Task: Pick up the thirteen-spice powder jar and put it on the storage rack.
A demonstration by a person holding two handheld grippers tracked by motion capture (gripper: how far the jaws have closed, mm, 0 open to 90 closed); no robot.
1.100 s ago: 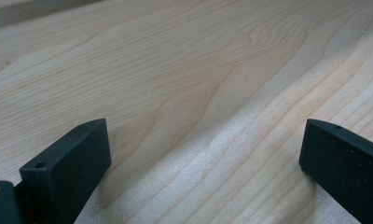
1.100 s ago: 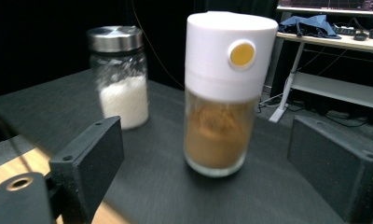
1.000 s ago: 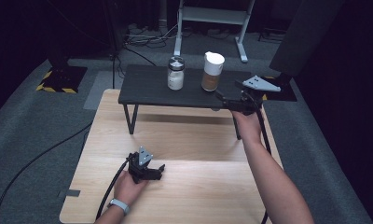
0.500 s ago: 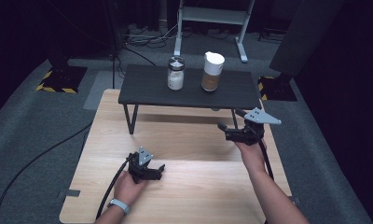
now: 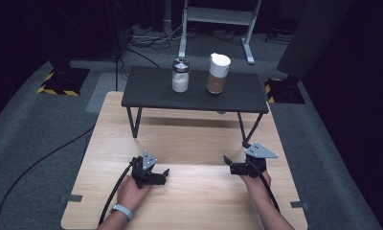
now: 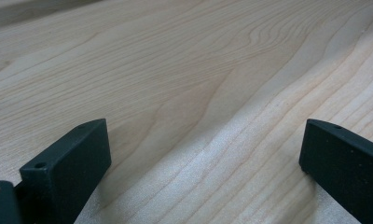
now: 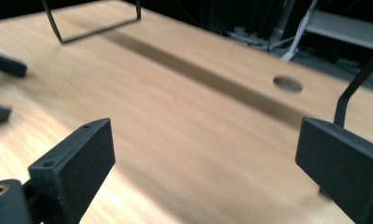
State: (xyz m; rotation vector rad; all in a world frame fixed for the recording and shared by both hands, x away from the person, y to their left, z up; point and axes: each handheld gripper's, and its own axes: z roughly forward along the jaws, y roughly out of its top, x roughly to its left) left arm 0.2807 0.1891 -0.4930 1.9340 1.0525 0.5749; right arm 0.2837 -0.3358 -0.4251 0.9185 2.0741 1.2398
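My left gripper [image 5: 163, 176] rests low on the wooden table [image 5: 199, 201] at the near left, held by a hand with a wristband. In the left gripper view its jaws stand wide apart over bare wood grain, left gripper [image 6: 203, 154] open with nothing between them. My right gripper [image 5: 228, 164] is at the near right and points left toward the other one. The right gripper [image 7: 205, 158] is open too, over bare wood. The left gripper's two jaw tips [image 7: 5, 65] show at the left edge of the right gripper view.
A low black stand [image 5: 194, 98] sits at the far end of the table. On it are a glass jar with a silver lid and white contents [image 5: 180, 75] and a white-lidded jar with brown contents [image 5: 219, 73]. The tabletop has a round hole [image 7: 287, 84]. A stand leg [image 7: 357, 84] rises nearby.
My right gripper has pulled back from the black stand beside the brown jar, coming down to the near right of the wooden table. The left gripper stayed put.
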